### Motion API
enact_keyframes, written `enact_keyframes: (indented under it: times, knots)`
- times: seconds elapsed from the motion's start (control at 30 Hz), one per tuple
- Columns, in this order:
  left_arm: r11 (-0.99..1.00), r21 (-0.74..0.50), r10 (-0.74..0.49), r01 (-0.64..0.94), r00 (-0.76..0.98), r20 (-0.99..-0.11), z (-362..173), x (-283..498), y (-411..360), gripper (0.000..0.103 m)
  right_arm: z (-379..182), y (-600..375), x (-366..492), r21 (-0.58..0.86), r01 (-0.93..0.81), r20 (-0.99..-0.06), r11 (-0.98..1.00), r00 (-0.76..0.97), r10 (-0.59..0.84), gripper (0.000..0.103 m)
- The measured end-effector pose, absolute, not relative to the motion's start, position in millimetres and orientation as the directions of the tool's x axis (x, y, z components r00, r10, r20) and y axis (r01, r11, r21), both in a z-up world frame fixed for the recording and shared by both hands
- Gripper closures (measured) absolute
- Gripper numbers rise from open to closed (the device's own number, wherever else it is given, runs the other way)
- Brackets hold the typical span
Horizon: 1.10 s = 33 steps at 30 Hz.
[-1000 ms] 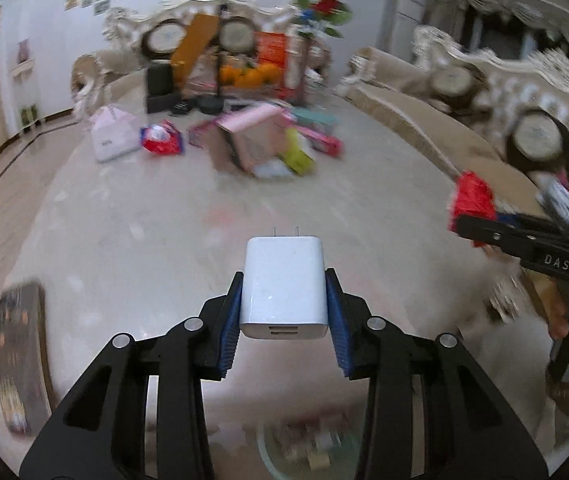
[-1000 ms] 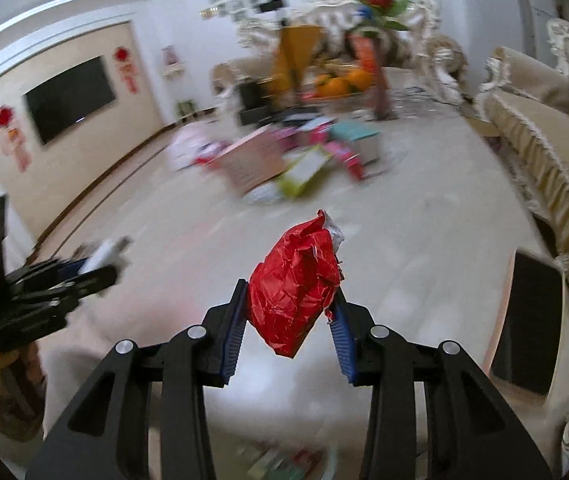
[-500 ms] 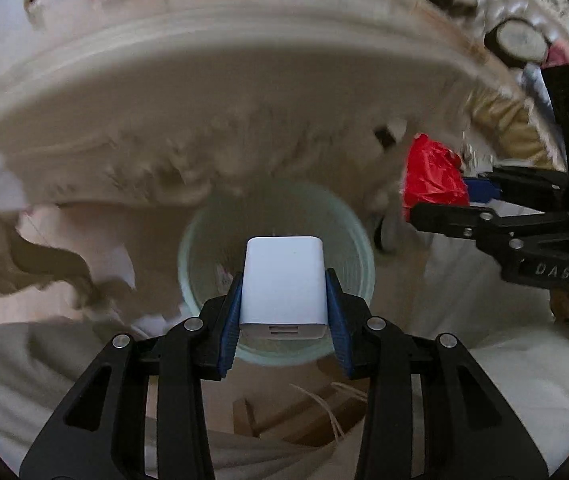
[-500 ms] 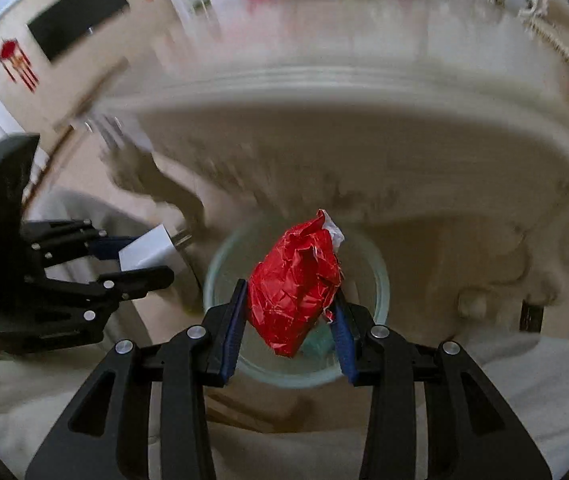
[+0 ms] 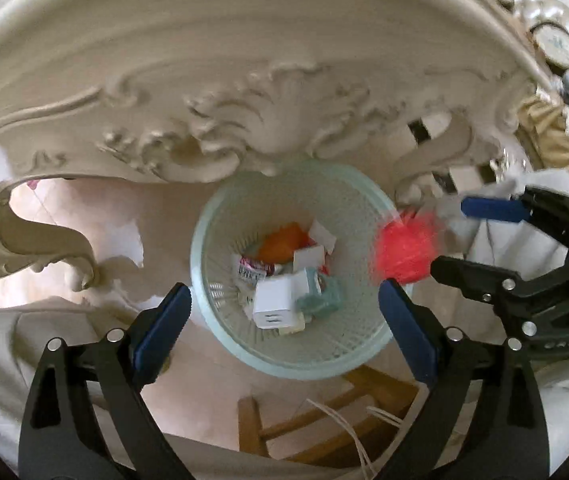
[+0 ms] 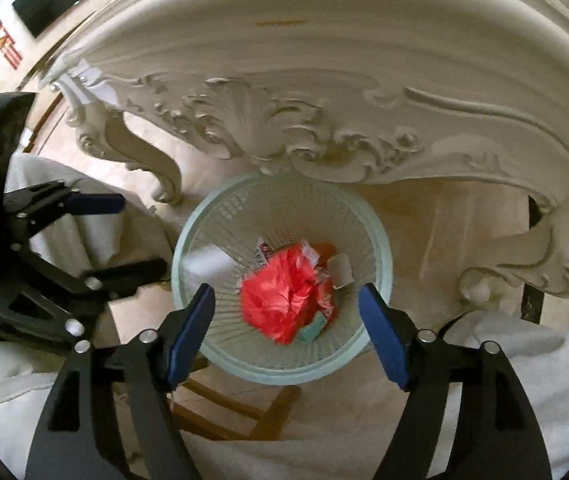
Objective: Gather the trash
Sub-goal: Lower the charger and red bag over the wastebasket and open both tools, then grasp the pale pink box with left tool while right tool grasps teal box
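A pale green mesh waste basket (image 5: 220, 320) stands on the floor under the table edge; it also shows in the right wrist view (image 6: 380, 240). My left gripper (image 5: 284, 320) is open above it, and the white charger (image 5: 274, 308) sits loose among the trash inside. My right gripper (image 6: 286, 320) is open above the basket, and the red crumpled wrapper (image 6: 284, 300) is free of the jaws, over the basket's inside. In the left wrist view the wrapper (image 5: 404, 252) is a red blur at the basket's right rim, beside the right gripper (image 5: 496, 240).
An ornate carved cream table apron (image 5: 244, 136) overhangs the basket, with a curled leg (image 6: 152, 160) at the left. A wooden stool frame (image 5: 324, 420) lies below the basket. White cloth (image 6: 524, 380) fills the lower corners. The basket holds orange, white and teal scraps (image 5: 284, 240).
Both grippers have opened over the basket. The white charger dropped into the basket, and the red wrapper left the right jaws and falls into it.
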<state>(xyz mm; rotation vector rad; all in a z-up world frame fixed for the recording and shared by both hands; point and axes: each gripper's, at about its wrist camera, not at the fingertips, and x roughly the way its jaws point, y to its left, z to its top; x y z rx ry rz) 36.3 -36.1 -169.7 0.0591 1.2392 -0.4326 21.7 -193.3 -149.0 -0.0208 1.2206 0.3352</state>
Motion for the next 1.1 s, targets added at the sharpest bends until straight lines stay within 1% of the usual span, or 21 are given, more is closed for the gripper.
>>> enact_keyframes:
  times: [0.07,0.27,0.4,0.5,0.6,0.67,0.7,0.8,0.87,0.97,1.03,1.1]
  knots:
    - [0.92,-0.205,-0.304,0.333,0.279,-0.911,-162.4,35.0,-28.2,0.011,-145.8,-198.1,18.9,0.147,-0.245,-0.925,0.958,0.31,0.221,0.032]
    - [0.922,-0.192,-0.311,0.335,0.352,-0.883,-127.8,26.3,-18.6,0.011,-121.0,-203.2,10.0,0.123,-0.253,-0.912,0.96,0.353,0.21,0.031]
    - [0.919,-0.166,-0.32,0.358,0.43,-0.844,-88.0,27.6,-13.3,0.011,-85.6,-204.1,12.0,0.112,-0.278,-0.877,0.954,0.424,0.227,0.031]
    - [0.919,-0.114,-0.311,0.379,0.513,-0.8,-49.5,40.3,-9.5,0.011,-54.1,-209.5,25.7,0.101,-0.297,-0.836,0.949,0.493,0.243,0.031]
    - [0.918,-0.024,-0.286,0.396,0.62,-0.73,-6.1,72.4,-7.3,0.011,-22.2,-219.9,53.1,0.067,-0.296,-0.787,0.953,0.572,0.233,0.031]
    - [0.915,0.026,-0.277,0.403,0.672,-0.687,12.6,94.2,-7.3,0.011,-7.7,-227.4,71.5,0.042,-0.287,-0.753,0.957,0.62,0.219,0.018]
    - [0.912,0.045,-0.277,0.407,0.694,-0.664,23.6,112.4,-7.0,0.011,-0.4,-232.2,82.6,0.029,-0.282,-0.731,0.959,0.648,0.213,0.018]
    - [0.893,0.045,-0.327,0.449,0.712,-0.621,44.2,157.2,-4.9,0.011,14.2,-244.9,114.4,0.026,-0.274,-0.696,0.961,0.685,0.214,0.018]
    - [0.88,0.052,-0.345,0.472,0.711,-0.612,51.6,185.3,-6.2,0.011,20.6,-255.4,135.6,0.043,-0.267,-0.68,0.963,0.698,0.224,0.018]
    - [0.866,0.046,-0.366,0.499,0.693,-0.621,54.8,225.0,-9.6,0.011,32.1,-266.9,173.8,0.04,-0.257,-0.66,0.966,0.718,0.218,0.018]
    - [0.849,0.038,-0.379,0.526,0.658,-0.651,50.6,254.1,-17.9,0.011,36.6,-271.5,197.7,0.019,-0.255,-0.655,0.967,0.727,0.205,0.018]
    - [0.844,0.079,-0.35,0.531,0.656,-0.669,44.0,277.2,-29.8,0.011,39.5,-277.8,227.1,-0.01,-0.242,-0.659,0.97,0.731,0.176,0.018]
